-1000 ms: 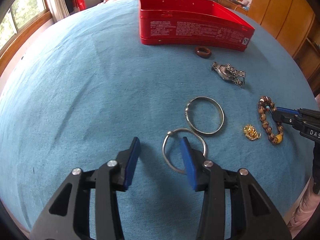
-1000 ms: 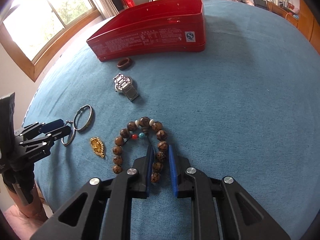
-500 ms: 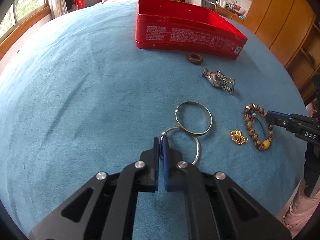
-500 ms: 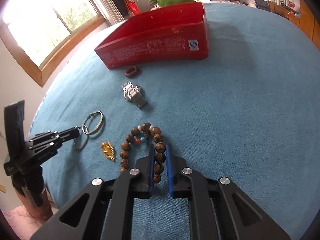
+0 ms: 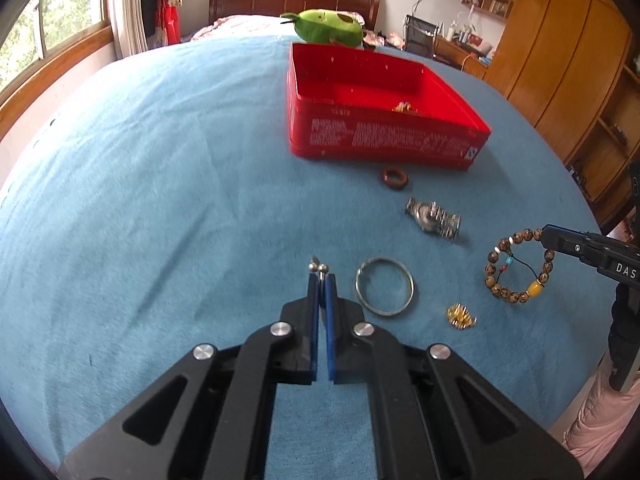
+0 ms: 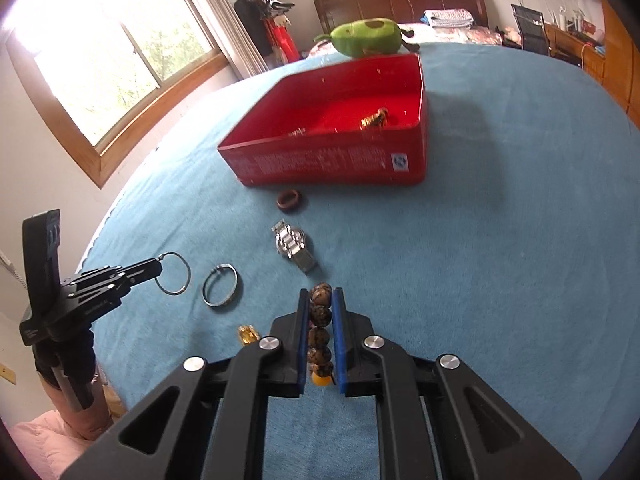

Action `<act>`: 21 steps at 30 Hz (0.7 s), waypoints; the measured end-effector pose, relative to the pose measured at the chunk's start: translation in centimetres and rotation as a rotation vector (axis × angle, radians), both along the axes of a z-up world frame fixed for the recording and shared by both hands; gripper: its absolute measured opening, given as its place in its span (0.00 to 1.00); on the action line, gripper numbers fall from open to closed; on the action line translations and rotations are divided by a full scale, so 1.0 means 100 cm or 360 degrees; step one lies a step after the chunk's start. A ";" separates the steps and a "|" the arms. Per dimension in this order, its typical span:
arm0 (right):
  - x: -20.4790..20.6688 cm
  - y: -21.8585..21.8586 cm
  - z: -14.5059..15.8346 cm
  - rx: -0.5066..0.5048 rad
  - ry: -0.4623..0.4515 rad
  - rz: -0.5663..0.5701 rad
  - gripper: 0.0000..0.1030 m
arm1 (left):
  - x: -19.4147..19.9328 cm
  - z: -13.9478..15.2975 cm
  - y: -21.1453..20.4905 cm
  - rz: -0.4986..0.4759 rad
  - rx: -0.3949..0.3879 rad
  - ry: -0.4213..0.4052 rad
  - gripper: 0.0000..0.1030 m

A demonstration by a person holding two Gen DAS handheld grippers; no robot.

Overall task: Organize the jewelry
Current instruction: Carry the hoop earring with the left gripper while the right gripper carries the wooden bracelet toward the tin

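My left gripper [image 5: 321,280] is shut on a thin silver bangle [image 6: 175,275] and holds it above the blue cloth; only its ball ends [image 5: 318,267] show in the left wrist view. My right gripper [image 6: 321,300] is shut on a brown bead bracelet [image 6: 320,314], which hangs lifted in the left wrist view [image 5: 516,266]. A second silver bangle [image 5: 384,291], a gold charm [image 5: 461,316], a steel watch [image 5: 433,217] and a brown ring [image 5: 394,177] lie on the cloth. The open red tin [image 5: 384,144] stands beyond them.
Small gold pieces [image 6: 374,117] lie inside the tin. A green plush toy [image 5: 326,28] sits behind it. The table's near edge is just behind both grippers. A window [image 6: 100,60] is to the left and wooden cabinets [image 5: 568,60] to the right.
My left gripper shut on the thin bangle and lifted it off the cloth. My right gripper raised the bead bracelet. Both moved up and toward the tin.
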State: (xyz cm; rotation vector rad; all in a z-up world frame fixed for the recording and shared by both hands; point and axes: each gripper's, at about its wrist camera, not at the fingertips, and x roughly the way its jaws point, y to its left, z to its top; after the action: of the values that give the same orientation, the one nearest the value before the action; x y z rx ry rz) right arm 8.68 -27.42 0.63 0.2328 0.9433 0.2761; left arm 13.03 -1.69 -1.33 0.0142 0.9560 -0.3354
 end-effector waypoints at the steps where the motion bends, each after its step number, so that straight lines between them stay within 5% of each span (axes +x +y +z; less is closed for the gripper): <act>1: 0.001 0.000 0.003 -0.0004 -0.0008 0.0000 0.10 | 0.001 0.003 0.001 0.0000 0.0001 -0.0010 0.01; 21: 0.058 -0.010 0.083 -0.0051 -0.0140 -0.0004 0.10 | 0.061 0.073 -0.038 -0.0121 -0.0037 -0.0156 0.01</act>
State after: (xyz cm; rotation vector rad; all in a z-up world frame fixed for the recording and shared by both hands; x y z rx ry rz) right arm 14.51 -28.37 8.94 0.1910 0.8600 0.2669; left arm 19.13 -5.52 6.00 0.0457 0.8557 -0.4121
